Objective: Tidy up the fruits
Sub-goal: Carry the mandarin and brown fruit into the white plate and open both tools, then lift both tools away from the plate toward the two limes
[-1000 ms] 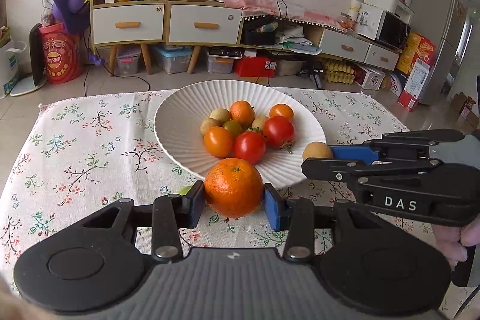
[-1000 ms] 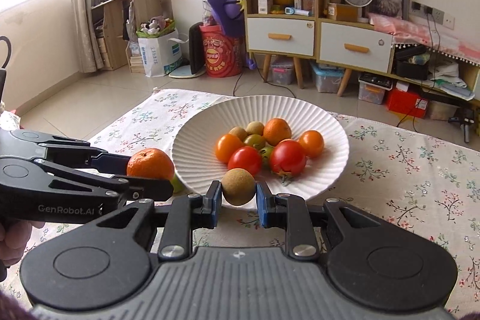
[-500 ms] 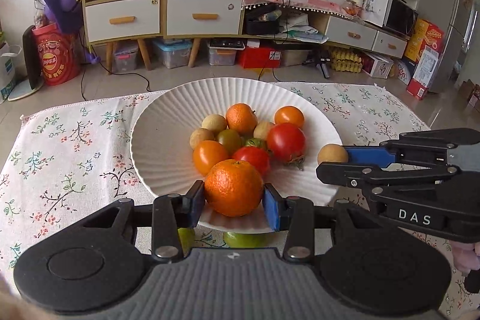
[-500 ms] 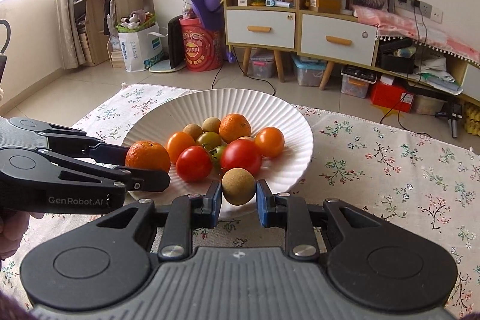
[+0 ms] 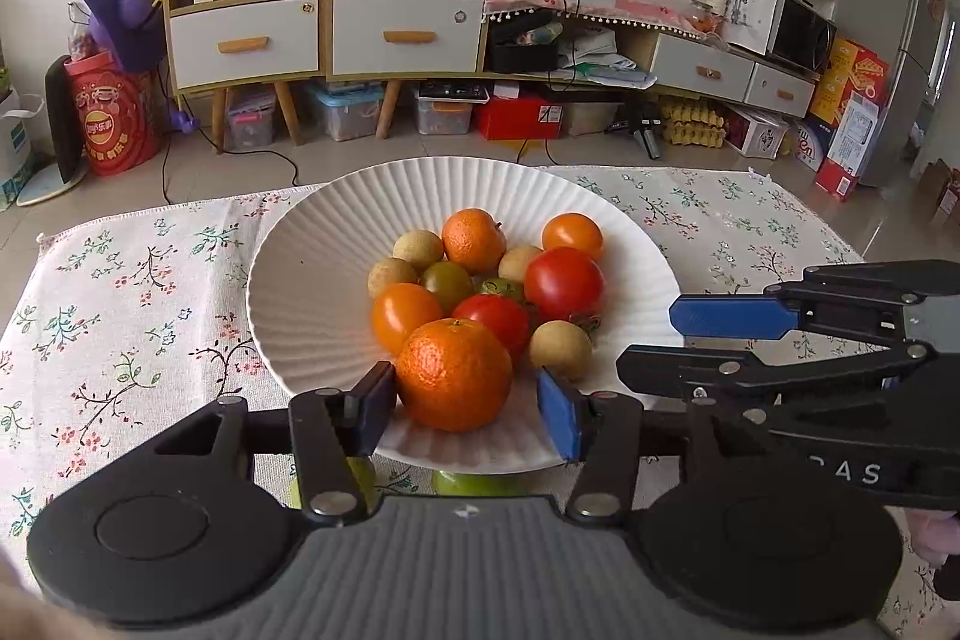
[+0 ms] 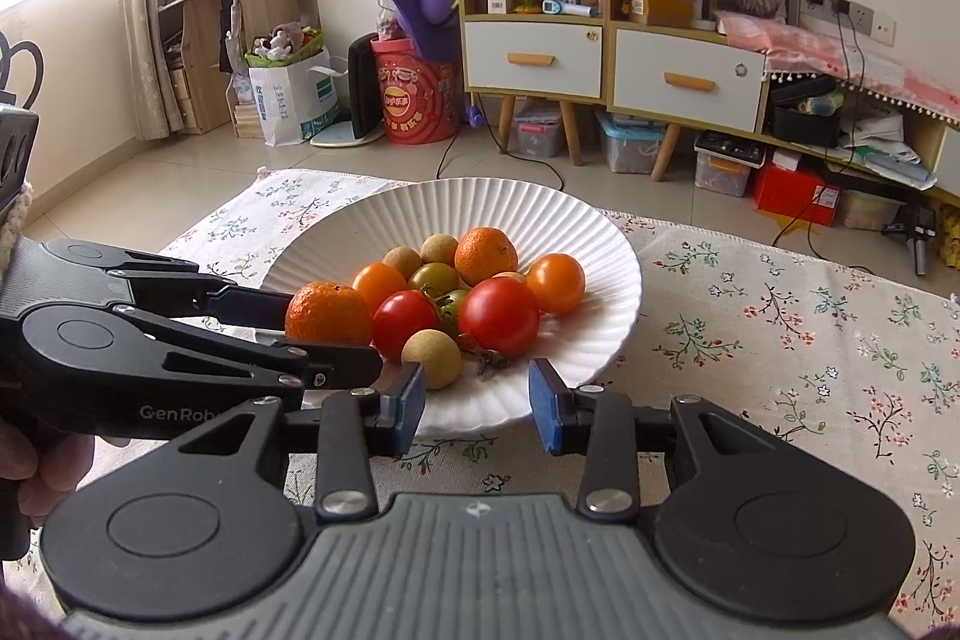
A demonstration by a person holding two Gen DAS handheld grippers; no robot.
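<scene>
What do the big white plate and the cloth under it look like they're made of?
White plate: probably glazed ceramic. It has a smooth, faintly glossy white surface, fine radial ribs and a rigid, thick rim, though melamine can't be ruled out. Tablecloth: woven fabric, likely cotton or linen. It looks matte, carries a printed floral pattern and shows a stitched hem at the far edge.

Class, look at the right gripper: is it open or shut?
Open. The right gripper has blue pads spread apart, empty between; the small tan fruit lies free on the white plate.
</scene>
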